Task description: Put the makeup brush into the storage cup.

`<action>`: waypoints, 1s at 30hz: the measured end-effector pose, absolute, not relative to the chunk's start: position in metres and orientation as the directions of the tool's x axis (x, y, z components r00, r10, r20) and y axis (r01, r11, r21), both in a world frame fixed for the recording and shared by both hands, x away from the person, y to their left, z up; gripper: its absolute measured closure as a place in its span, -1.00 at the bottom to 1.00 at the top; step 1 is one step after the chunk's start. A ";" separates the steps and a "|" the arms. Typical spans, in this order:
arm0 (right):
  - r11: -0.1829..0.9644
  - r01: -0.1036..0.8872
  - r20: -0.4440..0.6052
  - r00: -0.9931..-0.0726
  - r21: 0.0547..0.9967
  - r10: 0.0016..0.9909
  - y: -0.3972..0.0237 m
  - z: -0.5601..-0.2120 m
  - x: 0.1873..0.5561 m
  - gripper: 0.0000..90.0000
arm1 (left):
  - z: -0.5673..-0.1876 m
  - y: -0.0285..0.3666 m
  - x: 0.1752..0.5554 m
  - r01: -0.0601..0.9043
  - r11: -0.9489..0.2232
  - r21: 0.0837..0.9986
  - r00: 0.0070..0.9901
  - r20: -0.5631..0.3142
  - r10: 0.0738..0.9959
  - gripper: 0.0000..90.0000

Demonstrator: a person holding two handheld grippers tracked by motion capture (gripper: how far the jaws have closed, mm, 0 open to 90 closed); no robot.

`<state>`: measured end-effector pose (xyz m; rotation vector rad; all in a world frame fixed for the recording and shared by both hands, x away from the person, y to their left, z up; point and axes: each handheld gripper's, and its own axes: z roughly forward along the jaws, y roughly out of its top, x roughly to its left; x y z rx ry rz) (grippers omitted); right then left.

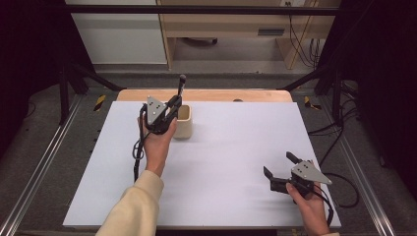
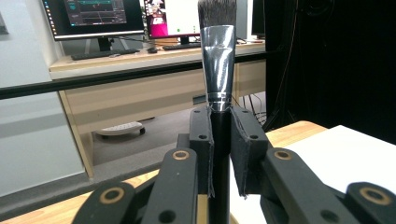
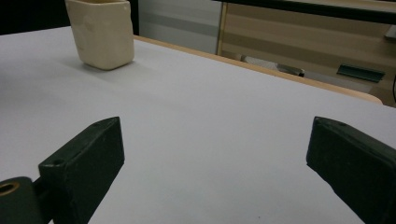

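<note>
Two grippers show in the high view: the left gripper (image 1: 173,104) is raised beside the cream cup (image 1: 184,122) near the table's (image 1: 226,147) far edge, clamped on a brush (image 1: 181,87) that stands upright — the brush's lower end is hidden behind the gripper and hand, so whether it reaches into the cup cannot be told. The left hand (image 1: 156,142) holds the gripper with the forearm stretched forward, while the right gripper (image 1: 280,164) lies low near the near right corner, jaws spread with nothing between them. From the left gripper view, the pads (image 2: 201,140) press on the brush's black handle (image 2: 219,154) just under the shiny metal collar (image 2: 217,65); the bristles are cut off at the top edge. Looking along the right gripper's jaws, both pads (image 3: 88,161) stand wide apart over bare tabletop, well apart from the cup (image 3: 100,32) — its rim is cut off at the top.
</note>
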<state>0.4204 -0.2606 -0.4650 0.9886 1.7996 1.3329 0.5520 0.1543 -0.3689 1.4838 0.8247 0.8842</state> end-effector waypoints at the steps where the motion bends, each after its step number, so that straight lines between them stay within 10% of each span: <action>1: 0.188 0.179 -0.081 -0.480 0.966 0.874 -0.260 -0.465 0.421 -0.90 | -0.369 0.155 0.553 0.012 -0.081 0.997 0.468 0.066 0.881 0.76; 30: 0.201 0.184 -0.090 -0.481 0.962 0.872 -0.260 -0.466 0.421 -0.89 | -0.392 0.167 0.576 0.044 -0.069 0.997 0.444 0.042 0.895 0.76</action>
